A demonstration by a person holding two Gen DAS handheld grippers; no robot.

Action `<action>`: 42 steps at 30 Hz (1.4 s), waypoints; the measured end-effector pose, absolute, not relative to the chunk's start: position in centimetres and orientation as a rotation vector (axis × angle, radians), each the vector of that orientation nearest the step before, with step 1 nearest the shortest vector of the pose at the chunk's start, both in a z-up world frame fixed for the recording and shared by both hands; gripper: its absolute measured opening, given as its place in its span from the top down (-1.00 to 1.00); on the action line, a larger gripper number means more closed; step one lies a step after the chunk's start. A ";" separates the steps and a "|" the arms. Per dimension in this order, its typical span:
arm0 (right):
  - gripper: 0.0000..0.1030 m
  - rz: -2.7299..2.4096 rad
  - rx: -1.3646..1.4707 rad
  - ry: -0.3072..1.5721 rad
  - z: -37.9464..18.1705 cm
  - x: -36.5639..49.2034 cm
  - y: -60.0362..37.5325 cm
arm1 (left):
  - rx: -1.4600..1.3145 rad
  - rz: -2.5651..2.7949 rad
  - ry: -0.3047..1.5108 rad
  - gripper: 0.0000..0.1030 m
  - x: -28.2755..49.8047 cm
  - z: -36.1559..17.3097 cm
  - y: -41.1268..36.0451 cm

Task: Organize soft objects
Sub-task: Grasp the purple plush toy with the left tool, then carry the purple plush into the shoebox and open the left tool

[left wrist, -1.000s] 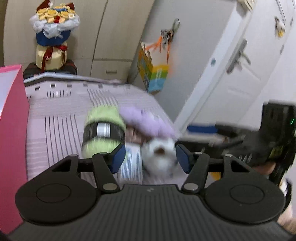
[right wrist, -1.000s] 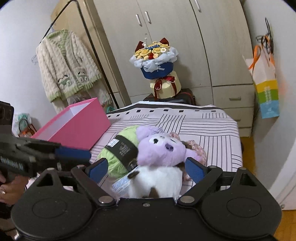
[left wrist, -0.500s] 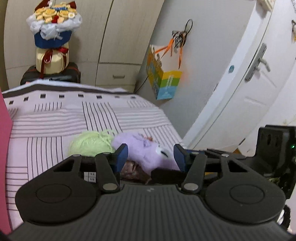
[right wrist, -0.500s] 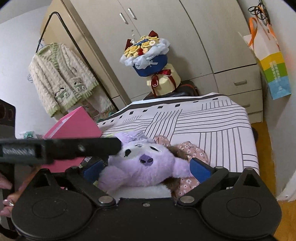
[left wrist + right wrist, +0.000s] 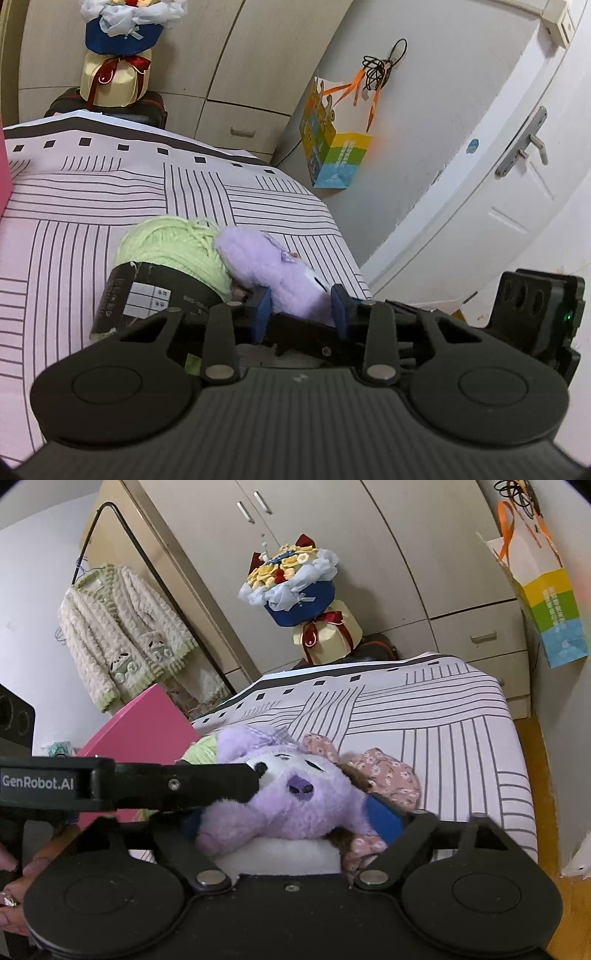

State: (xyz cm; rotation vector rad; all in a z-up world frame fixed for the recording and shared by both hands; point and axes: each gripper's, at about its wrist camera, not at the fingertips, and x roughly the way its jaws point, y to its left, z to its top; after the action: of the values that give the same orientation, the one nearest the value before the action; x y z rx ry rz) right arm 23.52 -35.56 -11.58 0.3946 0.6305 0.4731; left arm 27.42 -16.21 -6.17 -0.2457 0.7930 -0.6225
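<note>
Bed (image 5: 461,716): striped cover, the work surface; fills the middle of both views and bears the soft things near its foot.

Pink box (image 5: 147,731): open-topped, at nine o'clock of the toys in the right wrist view; judged to be where the soft things go.

Purple plush toy (image 5: 295,797): lies face-up on the bed, at the centre of the pile, touching the yarn at its ten o'clock and the floral thing at its two o'clock. Both tools work it at once, probably because it is bulky and limp.

Green yarn ball (image 5: 173,247): dark paper band round it, at nine o'clock of the plush in the left wrist view; untouched.

Floral cloth item (image 5: 384,775): partly under the plush; what it is cannot be told.

Right gripper (image 5: 291,827): jaws wide, just been closing, the blue pads pressing the plush head from both sides.

Left gripper (image 5: 301,308): jaws narrow, just been closing, pinching a purple limb or ear of the same toy.
</note>
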 end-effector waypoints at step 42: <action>-0.22 0.438 0.011 0.447 -1.7 7.3 -26.1 | -0.144 -0.707 0.647 0.36 12.2 0.5 -8.6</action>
State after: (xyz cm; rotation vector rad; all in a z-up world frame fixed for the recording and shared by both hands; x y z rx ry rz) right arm 7.31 -26.06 -1.74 0.0114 0.4466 0.4376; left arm 12.21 -8.56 0.46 -0.1437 0.6466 -0.7071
